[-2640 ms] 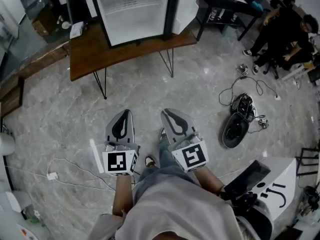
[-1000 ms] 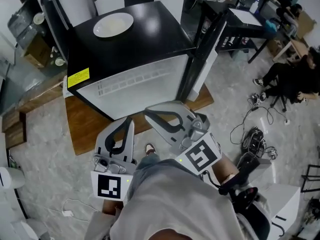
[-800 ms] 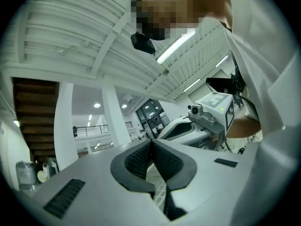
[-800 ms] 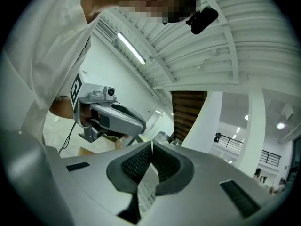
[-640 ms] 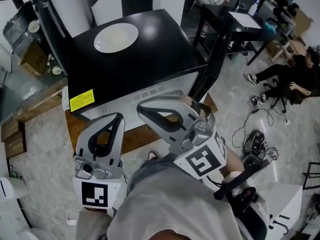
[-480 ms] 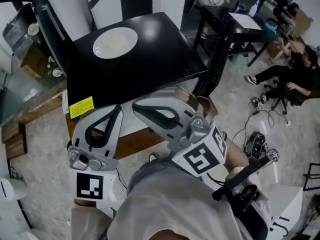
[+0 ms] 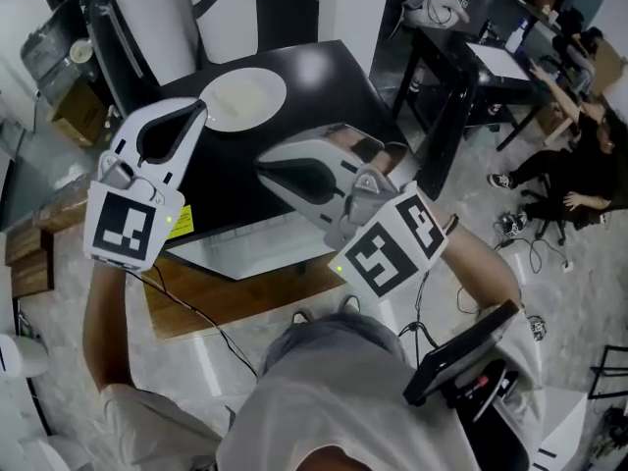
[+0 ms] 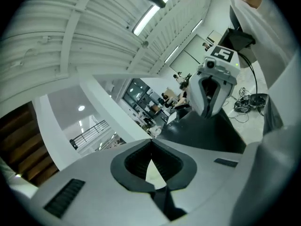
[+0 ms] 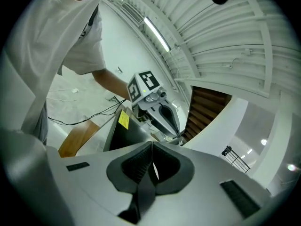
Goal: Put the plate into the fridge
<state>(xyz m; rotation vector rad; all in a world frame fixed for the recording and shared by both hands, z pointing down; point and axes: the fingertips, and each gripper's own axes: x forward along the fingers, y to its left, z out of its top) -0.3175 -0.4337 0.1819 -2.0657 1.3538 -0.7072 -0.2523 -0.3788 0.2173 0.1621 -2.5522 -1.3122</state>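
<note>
A white plate [image 7: 242,97] lies on the black top of the fridge [image 7: 329,96], towards its back left. My left gripper [image 7: 199,106] is raised at the left with its tips by the plate's left rim; whether they touch it I cannot tell. In the left gripper view its jaws [image 8: 151,142] meet with nothing gripped. My right gripper [image 7: 263,165] hovers over the middle of the fridge top, just in front of the plate, shut and empty [image 9: 152,145]. Each gripper view shows the other gripper: the right one [image 8: 214,86] and the left one [image 9: 157,109].
The fridge stands on a wooden table [image 7: 226,297] and carries a yellow sticker [image 7: 180,222] on its front edge. A black desk [image 7: 491,72] and seated people [image 7: 589,165] are at the right. A cardboard box [image 7: 74,116] sits at the left.
Both grippers have risen and gone forward over the fridge top, rolling as they went. The left one now reaches the plate's left rim; the right one is just in front of the plate.
</note>
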